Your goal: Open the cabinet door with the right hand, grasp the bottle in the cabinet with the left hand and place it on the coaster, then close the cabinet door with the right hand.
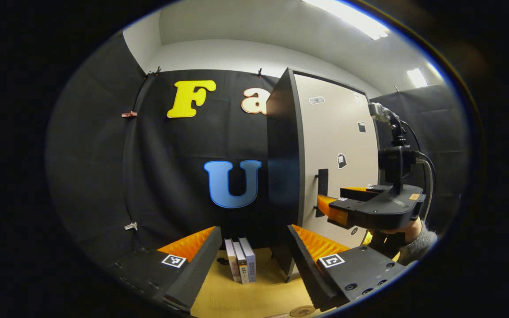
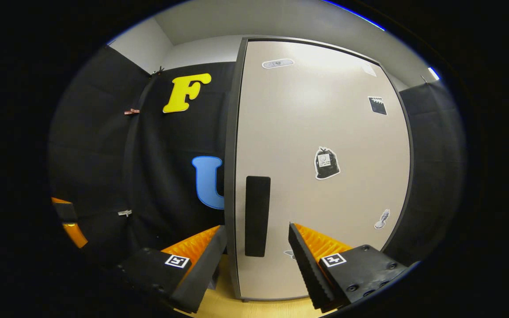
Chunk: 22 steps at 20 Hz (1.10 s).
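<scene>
My right tongs (image 2: 256, 247): spread, astride the door handle (image 2: 257, 215).
Advice: pinch handle squarely, pull door (image 2: 320, 132) along its arc.
My left tongs (image 1: 254, 256): spread, idle.

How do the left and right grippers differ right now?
The right gripper sits open in front of the cabinet door's handle, not touching it; the left gripper hangs open over the table, facing the books, away from the door. Both are empty.

A fuzzy grey knitted sleeve (image 1: 419, 244) covers the wrist behind the right claw (image 1: 332, 207), with its black body, square marker and looping cables.
</scene>
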Available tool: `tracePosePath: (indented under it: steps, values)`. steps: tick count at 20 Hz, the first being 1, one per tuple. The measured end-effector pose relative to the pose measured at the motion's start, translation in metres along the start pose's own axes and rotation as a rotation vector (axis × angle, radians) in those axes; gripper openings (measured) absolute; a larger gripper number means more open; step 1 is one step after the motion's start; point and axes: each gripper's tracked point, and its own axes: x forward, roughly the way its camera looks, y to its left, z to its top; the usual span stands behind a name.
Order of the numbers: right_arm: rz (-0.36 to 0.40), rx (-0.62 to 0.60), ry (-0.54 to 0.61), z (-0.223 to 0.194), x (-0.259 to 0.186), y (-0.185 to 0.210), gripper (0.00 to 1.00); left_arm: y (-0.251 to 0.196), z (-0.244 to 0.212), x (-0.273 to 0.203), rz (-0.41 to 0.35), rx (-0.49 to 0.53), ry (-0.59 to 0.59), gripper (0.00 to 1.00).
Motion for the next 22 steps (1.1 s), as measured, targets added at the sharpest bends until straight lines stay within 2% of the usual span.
tracePosePath:
  steps: [2,3,7,14,15,16,18,19,20,21,22]
  values:
    - [-0.015,0.006,0.002,-0.004,0.013,0.001,0.92,0.005,-0.004,0.002,0.005,-0.008,0.009,0.93]
    - [-0.025,0.002,-0.002,-0.004,0.018,-0.001,0.87,0.009,-0.006,0.003,0.01,-0.012,0.011,0.93]
    - [-0.07,-0.019,-0.022,-0.005,0.033,-0.001,0.77,0.023,-0.015,0.006,0.021,-0.014,0.032,0.94]
    - [-0.102,-0.008,-0.015,-0.007,0.047,-0.002,0.79,0.041,-0.025,0.006,0.042,-0.031,0.055,0.93]
    - [-0.116,0.003,-0.017,-0.008,0.056,-0.002,0.48,0.044,-0.027,0.006,0.048,-0.033,0.059,0.93]
    - [-0.126,-0.002,-0.022,-0.007,0.05,-0.002,0.42,0.046,-0.029,0.007,0.054,-0.036,0.063,0.93]
    - [-0.131,-0.005,-0.019,-0.009,0.048,0.0,0.43,0.05,-0.032,0.006,0.062,-0.05,0.071,0.94]
    - [-0.139,-0.013,-0.023,-0.009,0.054,-0.002,0.3,0.052,-0.034,0.006,0.065,-0.055,0.074,0.93]
    - [-0.137,-0.014,-0.024,-0.008,0.051,-0.002,0.35,0.053,-0.034,0.005,0.069,-0.059,0.076,0.93]
    - [-0.128,-0.024,-0.024,-0.008,0.052,-0.001,0.28,0.055,-0.035,0.005,0.072,-0.06,0.078,0.93]
    - [-0.127,-0.019,-0.016,-0.009,0.049,-0.001,0.28,0.055,-0.035,0.004,0.072,-0.063,0.079,0.94]
